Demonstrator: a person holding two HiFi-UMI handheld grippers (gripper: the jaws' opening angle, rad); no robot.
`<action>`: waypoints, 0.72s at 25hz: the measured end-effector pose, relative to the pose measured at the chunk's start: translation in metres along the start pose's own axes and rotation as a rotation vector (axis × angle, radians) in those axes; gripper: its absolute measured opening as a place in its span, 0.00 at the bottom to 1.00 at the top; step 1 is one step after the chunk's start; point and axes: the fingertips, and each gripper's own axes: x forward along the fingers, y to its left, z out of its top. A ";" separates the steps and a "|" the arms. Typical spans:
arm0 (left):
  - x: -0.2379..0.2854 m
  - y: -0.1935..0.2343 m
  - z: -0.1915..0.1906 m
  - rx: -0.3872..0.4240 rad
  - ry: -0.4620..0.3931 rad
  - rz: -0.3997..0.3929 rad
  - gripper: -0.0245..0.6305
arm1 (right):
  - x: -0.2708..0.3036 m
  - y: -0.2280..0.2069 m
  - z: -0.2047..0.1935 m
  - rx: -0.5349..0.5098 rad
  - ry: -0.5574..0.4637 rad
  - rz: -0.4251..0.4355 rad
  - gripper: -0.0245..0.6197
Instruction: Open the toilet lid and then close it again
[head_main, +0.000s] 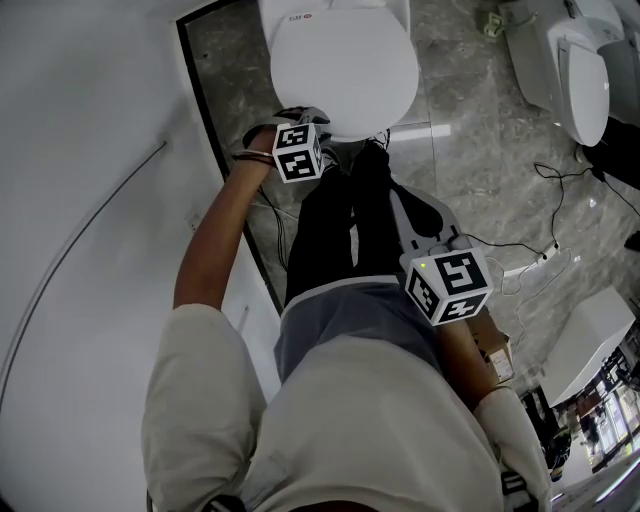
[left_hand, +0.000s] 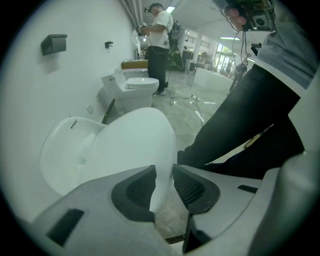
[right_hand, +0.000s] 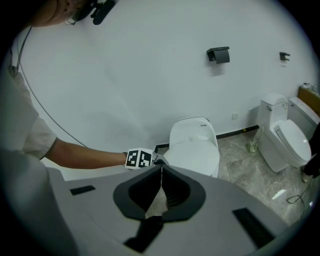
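Two toilets (right_hand: 194, 145) (right_hand: 290, 140), two grippers (left_hand: 164, 167) (right_hand: 161, 167), two people (head_main: 330, 400) (left_hand: 159, 45), one black wall holder (right_hand: 218, 55)

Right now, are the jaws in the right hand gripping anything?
No, the right gripper has its jaws closed together with nothing between them, short of the toilet lid.

White on white, as we see it.
The toilet lid (head_main: 345, 75) is plain white like the wall (head_main: 90, 150); the floor (head_main: 470, 150) is grey marble, veined (with a black strip (head_main: 204, 110) at its edge); we note black-and-white squares on a marker cube (head_main: 297, 152), black trousers (head_main: 335, 230), a cream shirt (head_main: 340, 420).
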 end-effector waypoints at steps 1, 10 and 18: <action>0.004 -0.001 -0.002 -0.005 0.003 -0.005 0.20 | 0.002 -0.001 -0.002 0.001 0.005 -0.002 0.05; 0.033 -0.017 -0.010 -0.055 0.032 0.011 0.19 | 0.008 -0.023 -0.011 0.046 0.023 -0.023 0.05; 0.062 -0.029 -0.021 -0.098 0.047 0.031 0.19 | 0.011 -0.052 -0.031 0.065 0.078 -0.060 0.05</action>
